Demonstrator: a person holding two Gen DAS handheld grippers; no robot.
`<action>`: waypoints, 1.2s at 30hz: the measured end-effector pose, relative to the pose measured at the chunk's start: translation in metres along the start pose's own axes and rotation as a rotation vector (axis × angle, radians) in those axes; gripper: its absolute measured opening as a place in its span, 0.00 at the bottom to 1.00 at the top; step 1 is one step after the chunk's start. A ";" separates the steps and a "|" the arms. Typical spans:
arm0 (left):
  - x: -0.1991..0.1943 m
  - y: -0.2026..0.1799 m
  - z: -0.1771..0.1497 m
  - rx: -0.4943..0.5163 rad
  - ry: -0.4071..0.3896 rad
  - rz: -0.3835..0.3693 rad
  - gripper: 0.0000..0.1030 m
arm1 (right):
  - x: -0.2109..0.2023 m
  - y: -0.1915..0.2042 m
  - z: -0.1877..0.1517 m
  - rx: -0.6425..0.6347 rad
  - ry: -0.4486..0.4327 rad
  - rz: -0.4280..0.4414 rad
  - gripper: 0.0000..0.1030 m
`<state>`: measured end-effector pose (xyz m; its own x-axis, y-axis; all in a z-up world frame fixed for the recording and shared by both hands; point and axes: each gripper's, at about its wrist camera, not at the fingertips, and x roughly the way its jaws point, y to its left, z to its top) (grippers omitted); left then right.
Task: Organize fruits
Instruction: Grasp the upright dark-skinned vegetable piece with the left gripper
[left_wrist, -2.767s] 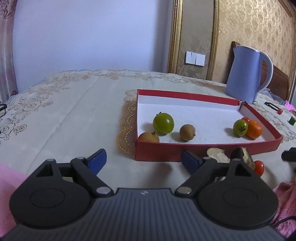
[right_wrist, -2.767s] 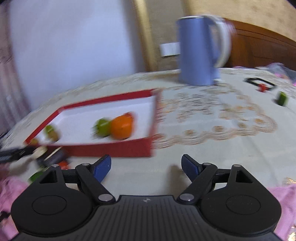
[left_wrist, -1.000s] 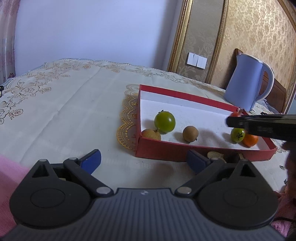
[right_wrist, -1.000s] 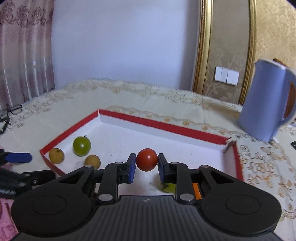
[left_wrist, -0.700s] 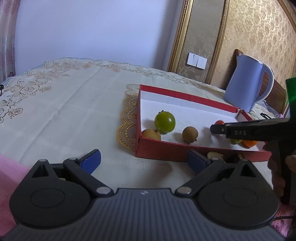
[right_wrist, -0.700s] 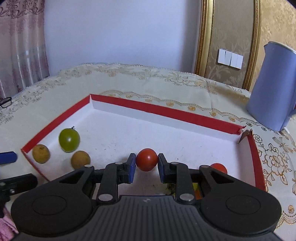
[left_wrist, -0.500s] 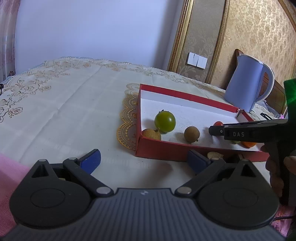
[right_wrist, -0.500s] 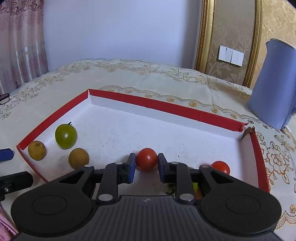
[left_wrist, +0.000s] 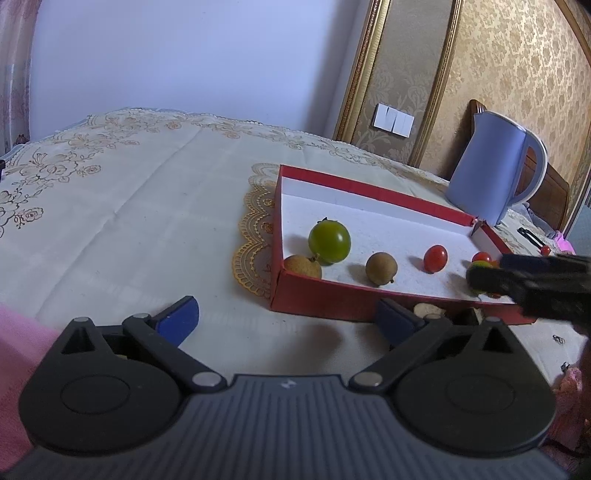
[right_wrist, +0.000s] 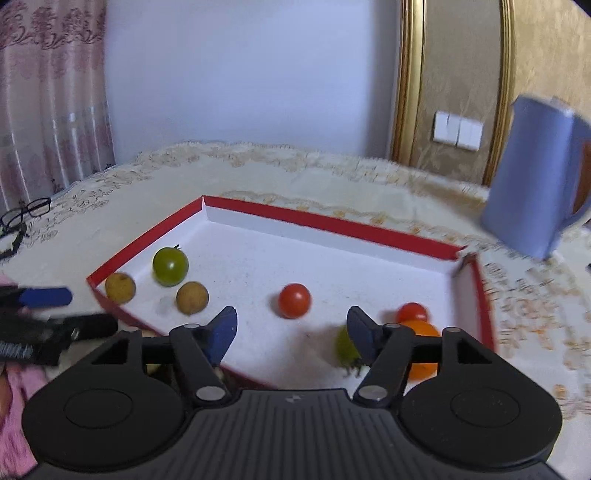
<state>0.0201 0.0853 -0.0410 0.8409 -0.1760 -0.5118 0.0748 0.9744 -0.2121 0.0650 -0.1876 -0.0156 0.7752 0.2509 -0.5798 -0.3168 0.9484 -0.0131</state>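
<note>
Red-walled box of fruit seen past two gaping, empty grippers.

From the left wrist, the left gripper is seen spread wide over the tablecloth, short of the box; the right gripper is partly cut off at the frame edge and hides most of a green fruit, so its jaws cannot be judged here. From the right wrist, the right gripper is shown wide apart and empty, whereas half a second ago the red tomato was pinched between its pads; the tomato is now lying loose on the white box floor, just ahead. The kettle is blurred.
</note>
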 end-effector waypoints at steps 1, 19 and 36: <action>0.000 0.000 0.000 -0.002 -0.002 0.002 1.00 | -0.007 0.000 -0.003 -0.007 -0.008 -0.004 0.64; -0.008 -0.010 -0.003 0.038 -0.025 0.037 1.00 | -0.049 -0.101 -0.071 0.266 0.021 -0.210 0.67; -0.006 -0.081 -0.003 0.233 -0.019 -0.006 1.00 | -0.041 -0.095 -0.072 0.231 0.076 -0.223 0.74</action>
<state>0.0074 0.0068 -0.0228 0.8500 -0.1812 -0.4947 0.1997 0.9797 -0.0157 0.0244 -0.3023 -0.0496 0.7655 0.0253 -0.6429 -0.0048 0.9994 0.0337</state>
